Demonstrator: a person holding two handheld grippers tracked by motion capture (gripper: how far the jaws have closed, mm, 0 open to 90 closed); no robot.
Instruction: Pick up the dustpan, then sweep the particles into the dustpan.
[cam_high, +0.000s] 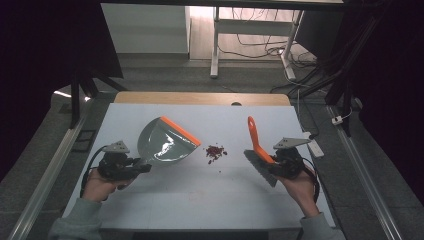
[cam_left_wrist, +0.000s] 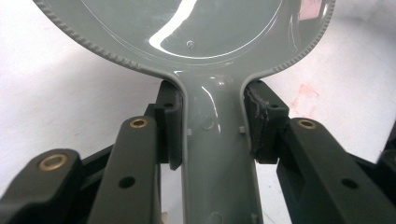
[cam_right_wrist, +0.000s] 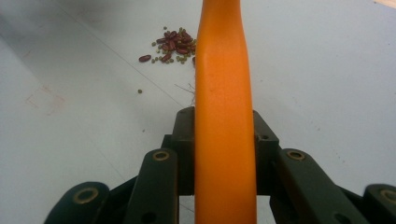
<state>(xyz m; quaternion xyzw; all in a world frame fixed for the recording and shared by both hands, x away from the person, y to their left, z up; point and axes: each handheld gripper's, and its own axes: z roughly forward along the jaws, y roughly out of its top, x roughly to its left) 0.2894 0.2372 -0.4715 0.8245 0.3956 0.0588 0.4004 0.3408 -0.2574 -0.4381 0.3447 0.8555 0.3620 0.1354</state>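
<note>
Left gripper (cam_high: 142, 167) has its fingers (cam_left_wrist: 170, 126) clamped on the grey handle of the dustpan (cam_high: 165, 142), one pad on each side of the neck; the pan spreads out just beyond the fingertips, its orange lip (cam_high: 180, 130) on the far edge, facing the pile. Right gripper (cam_high: 272, 162) is closed tight on the orange brush handle (cam_right_wrist: 224, 116), which runs up between the pads; grey bristles (cam_high: 260, 167) sit beside it; red beans and small green ones (cam_right_wrist: 173, 44) lie ahead and left of its fingers on the white table (cam_high: 200, 200), between brush and pan.
</note>
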